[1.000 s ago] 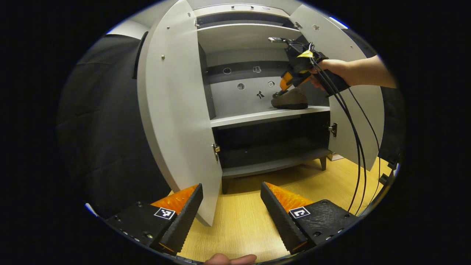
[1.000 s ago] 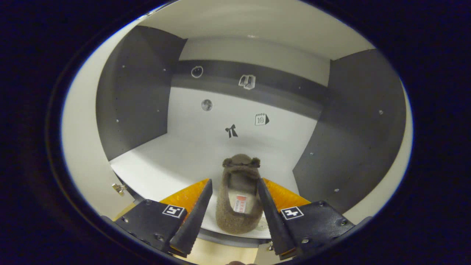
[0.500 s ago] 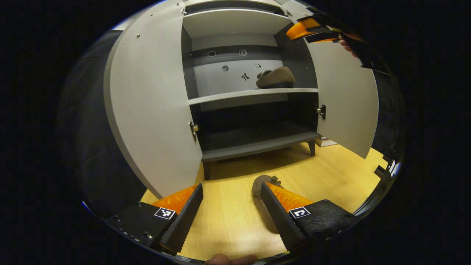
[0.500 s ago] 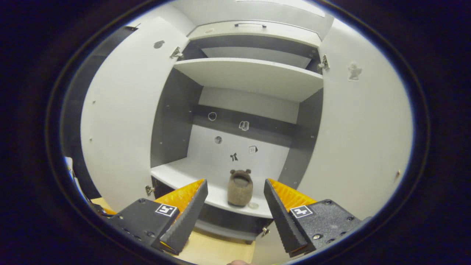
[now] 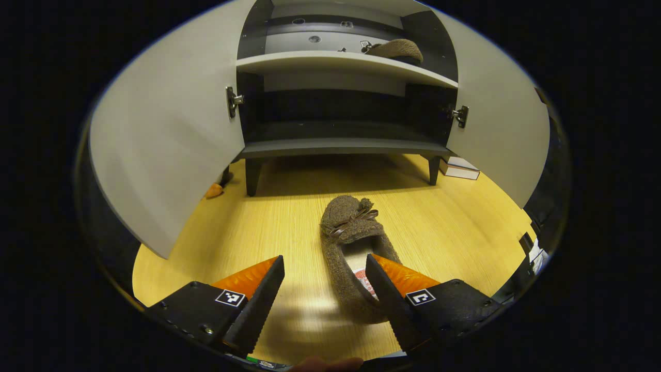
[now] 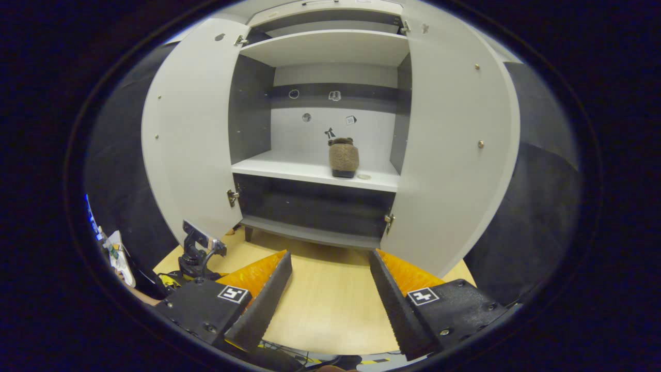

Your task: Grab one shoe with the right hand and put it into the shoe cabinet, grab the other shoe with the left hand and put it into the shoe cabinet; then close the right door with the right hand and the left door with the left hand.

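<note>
The left tongs [image 5: 324, 289] hang open over the brown slipper [image 5: 356, 253] on the floor [image 5: 454, 222], ready for gripping; the right tongs [image 6: 330, 294] are open and empty before the shoe cabinet [image 6: 315, 170]

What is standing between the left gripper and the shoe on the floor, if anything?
Nothing visible does. The left gripper is open just above the floor, and the shoe on the floor lies directly ahead, its heel end beside the right-hand finger. Only bare floor shows between the fingers.

Fuzzy brown shoe [image 5: 351, 243] on the yellow wood-grain floor [image 5: 454, 227]; pale grey cabinet doors [image 6: 454, 144], dark interior, orange-and-black left claw [image 5: 324, 299] with checkered tags.
</note>
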Available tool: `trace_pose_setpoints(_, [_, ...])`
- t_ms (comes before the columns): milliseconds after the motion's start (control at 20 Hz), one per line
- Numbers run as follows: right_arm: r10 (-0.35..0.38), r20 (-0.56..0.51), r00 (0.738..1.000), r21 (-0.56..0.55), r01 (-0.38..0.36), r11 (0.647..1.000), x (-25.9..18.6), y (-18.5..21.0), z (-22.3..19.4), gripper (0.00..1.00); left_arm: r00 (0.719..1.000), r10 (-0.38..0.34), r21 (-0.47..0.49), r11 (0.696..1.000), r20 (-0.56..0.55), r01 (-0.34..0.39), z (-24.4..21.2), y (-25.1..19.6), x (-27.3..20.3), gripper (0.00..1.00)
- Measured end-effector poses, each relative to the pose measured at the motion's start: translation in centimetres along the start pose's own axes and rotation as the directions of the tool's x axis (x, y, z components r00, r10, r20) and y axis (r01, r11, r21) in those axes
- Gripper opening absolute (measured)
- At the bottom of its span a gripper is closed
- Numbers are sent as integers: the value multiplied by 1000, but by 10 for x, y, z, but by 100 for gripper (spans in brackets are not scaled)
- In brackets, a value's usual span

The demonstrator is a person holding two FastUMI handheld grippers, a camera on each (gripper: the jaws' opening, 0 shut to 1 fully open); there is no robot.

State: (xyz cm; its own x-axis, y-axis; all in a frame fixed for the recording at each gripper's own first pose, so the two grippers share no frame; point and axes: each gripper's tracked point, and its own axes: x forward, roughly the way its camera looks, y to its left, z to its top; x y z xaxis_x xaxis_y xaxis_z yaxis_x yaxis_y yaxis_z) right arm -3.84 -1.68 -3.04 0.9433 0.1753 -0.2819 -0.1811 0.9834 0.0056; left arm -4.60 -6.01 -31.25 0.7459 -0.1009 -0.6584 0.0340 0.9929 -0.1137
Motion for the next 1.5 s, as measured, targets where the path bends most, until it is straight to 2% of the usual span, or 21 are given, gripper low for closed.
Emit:
trace_pose_setpoints(250, [18,-11,1000,-52,-19,998,-2,5,-3,97,997,1,9,1000,-71,-1,-21,-6,28,96])
trace_pose_setpoints(350, [32,-23,999,-40,-33,999,1,9,-5,97,993,-40,-46,998,-108,35,-26,-11,36,92])
trace_pose_setpoints(450, [38,-40,999,-37,-39,999,4,9,-7,97,984,-116,-109,989,-132,102,-28,-26,36,76])
trace_pose_setpoints(500, [41,-47,998,-33,-42,999,5,9,-9,97,985,-119,-107,989,-129,105,-29,-28,36,58])
trace_pose_setpoints(550, [46,-55,997,-28,-48,998,7,10,-10,97,991,-64,-60,997,-118,57,-27,-17,34,40])
trace_pose_setpoints(650, [56,-68,996,-25,-58,998,9,13,-12,97,991,-69,-61,996,-115,63,-25,-15,29,6])
trace_pose_setpoints(700, [59,-71,996,-29,-61,998,11,14,-12,97,992,-69,-52,997,-107,64,-24,-13,33,3])
trace_pose_setpoints(900, [53,-75,996,-32,-56,998,14,12,-12,97,994,-81,-89,993,-76,74,-8,-10,24,3])
trace_pose_setpoints(1000, [54,-79,995,-25,-56,998,17,12,-12,97,997,-73,-108,992,-26,69,18,-6,10,3])
trace_pose_setpoints(1250, [67,-65,996,-11,-67,998,24,13,-7,96,992,-12,-212,976,128,39,128,13,-48,3])
trace_pose_setpoints(1500, [90,-45,995,6,-90,996,34,13,-1,97,964,80,-262,965,254,-11,237,22,-82,3])
